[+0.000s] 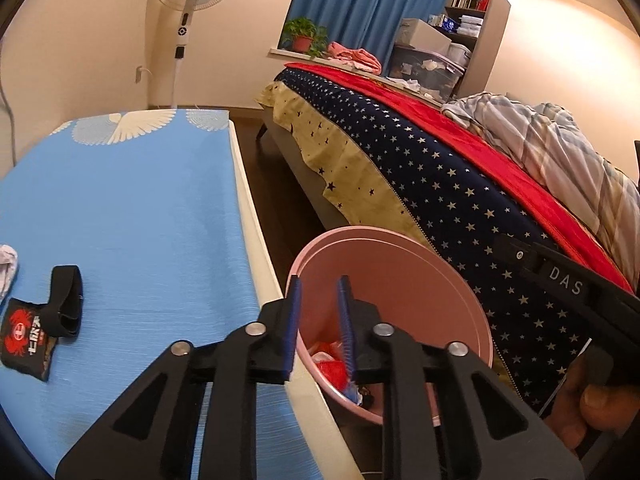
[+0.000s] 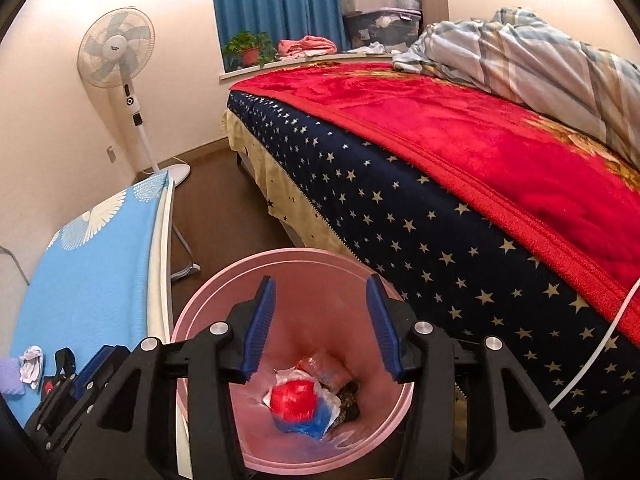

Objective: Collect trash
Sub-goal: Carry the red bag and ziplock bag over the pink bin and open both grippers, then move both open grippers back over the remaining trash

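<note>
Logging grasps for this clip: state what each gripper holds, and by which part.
Nothing is held. The right gripper hangs open above the pink bin; the left gripper is also open and empty.

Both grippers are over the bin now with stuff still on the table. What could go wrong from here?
1. The pink bin stands close against the table edge; swinging the left gripper back could knock it.
2. The black strap rests on the black snack packet, so one grab may lift both.
3. The crumpled tissue is far left, a long reach.

"das" label on right claw [image 1: 566, 280]
</note>
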A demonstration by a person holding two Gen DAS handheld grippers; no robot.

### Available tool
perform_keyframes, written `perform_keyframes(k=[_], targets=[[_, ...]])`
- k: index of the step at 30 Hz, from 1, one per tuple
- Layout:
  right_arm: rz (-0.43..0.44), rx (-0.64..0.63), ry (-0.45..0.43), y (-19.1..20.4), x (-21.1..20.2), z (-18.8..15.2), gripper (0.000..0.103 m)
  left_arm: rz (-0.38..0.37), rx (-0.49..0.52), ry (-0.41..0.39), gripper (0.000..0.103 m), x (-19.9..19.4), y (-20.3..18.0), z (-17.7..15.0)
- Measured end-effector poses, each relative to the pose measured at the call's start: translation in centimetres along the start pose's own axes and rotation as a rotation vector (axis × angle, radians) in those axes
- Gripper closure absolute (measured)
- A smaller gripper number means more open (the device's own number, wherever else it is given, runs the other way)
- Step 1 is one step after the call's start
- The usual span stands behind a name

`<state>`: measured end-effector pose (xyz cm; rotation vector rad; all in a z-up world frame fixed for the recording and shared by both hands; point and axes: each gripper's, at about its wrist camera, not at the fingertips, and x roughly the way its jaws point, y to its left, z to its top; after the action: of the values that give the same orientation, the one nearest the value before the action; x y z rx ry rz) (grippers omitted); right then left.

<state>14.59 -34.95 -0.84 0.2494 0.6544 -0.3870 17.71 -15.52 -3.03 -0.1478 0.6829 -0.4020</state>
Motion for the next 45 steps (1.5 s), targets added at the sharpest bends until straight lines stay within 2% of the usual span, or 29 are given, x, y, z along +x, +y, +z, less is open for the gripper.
perform_keyframes(k=[2, 6, 26, 37, 42, 45], targets=[[0.006, -0.002, -0.003, 0.1, -0.3, -0.1, 0.055, 0.008, 0.004, -0.001, 0.083, -0.2, 0.1, 0.0], [0.023, -0.016, -0.016, 0.6, -1.0, -0.3, 0.055, 0.027, -0.001, -0.011, 0.068, -0.9, 0.8, 0.2], [0.168, -0.148, -0.063, 7.5, -4.8, -2.7, 0.055, 0.107, -0.068, -0.067, 0.067, -6.2, 6.7, 0.2], [0.301, -0.21, -0.051, 13.4, -4.2, -4.7, 0.058, 0.239, -0.138, -0.088, 0.067, -7.7, 11.8, -0.6], [0.374, -0.245, -0.021, 16.4, -2.8, -6.0, 0.063, 0.3, -0.161, -0.085, 0.067, -7.9, 13.9, -1.0], [0.411, -0.252, 0.001, 17.8, -2.1, -6.8, 0.064, 0.347, -0.213, -0.093, 0.067, -8.2, 15.6, -1.3]])
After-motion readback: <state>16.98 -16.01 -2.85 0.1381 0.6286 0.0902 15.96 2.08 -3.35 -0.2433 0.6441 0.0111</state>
